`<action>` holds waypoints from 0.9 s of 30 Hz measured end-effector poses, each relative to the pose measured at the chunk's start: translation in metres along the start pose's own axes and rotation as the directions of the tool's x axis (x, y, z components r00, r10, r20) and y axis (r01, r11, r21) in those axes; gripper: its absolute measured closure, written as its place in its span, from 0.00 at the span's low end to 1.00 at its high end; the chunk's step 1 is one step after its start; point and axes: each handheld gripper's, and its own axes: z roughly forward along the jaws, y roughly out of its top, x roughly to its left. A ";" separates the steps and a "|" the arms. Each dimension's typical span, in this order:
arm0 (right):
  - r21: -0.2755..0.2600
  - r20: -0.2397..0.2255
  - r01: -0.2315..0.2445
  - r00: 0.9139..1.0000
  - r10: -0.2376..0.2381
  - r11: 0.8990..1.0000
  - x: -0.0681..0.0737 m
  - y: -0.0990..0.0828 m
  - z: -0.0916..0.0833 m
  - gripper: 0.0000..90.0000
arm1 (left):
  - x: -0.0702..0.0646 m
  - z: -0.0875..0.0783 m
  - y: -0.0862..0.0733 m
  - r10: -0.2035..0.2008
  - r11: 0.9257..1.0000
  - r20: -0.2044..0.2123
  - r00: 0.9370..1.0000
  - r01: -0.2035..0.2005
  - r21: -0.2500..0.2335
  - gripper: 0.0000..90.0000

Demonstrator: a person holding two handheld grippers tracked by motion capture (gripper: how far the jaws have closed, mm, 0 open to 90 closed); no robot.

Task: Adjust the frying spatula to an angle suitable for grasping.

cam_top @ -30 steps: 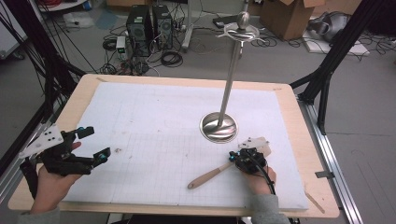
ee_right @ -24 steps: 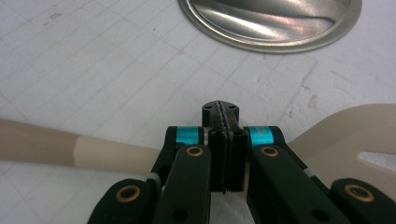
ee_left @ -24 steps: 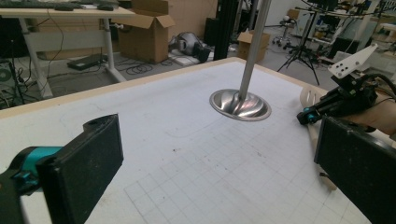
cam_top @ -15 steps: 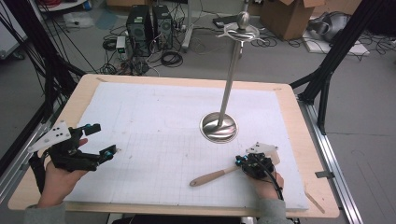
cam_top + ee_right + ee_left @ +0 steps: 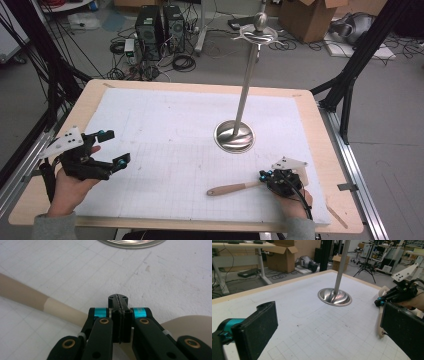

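- At about five o'clock on the white gridded mat [image 5: 165, 130], the right gripper [image 5: 266, 176] has its jaws pressed together; whether they pinch the spatula [image 5: 231, 189] I cannot tell.
- The spatula lies flat, wooden handle pointing toward nine o'clock (its pale head sits under the gripper).
- At eight o'clock, the left gripper [image 5: 111, 148] hovers with jaws spread wide, holding nothing.
- At one o'clock from the spatula stands the metal stand [image 5: 235, 136], well apart.

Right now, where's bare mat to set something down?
Free: the mat from the left gripper across to the stand base, plus the far strip behind it. Crowded: near right, where the right gripper sits over the wooden utensil.
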 end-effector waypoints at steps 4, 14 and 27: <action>-0.002 0.004 -0.006 1.000 0.006 1.000 -0.005 -0.007 -0.007 1.00 | 0.000 0.003 0.000 0.000 1.000 0.004 1.000 0.000 0.002 0.02; -0.001 0.022 -0.024 0.999 0.024 1.000 -0.012 -0.021 -0.022 1.00 | 0.000 0.007 0.000 0.003 1.000 0.014 1.000 -0.003 0.012 0.02; 0.000 0.041 -0.049 0.998 0.049 0.999 -0.016 -0.034 -0.037 1.00 | -0.001 0.008 0.001 0.002 1.000 0.014 1.000 -0.002 0.007 0.02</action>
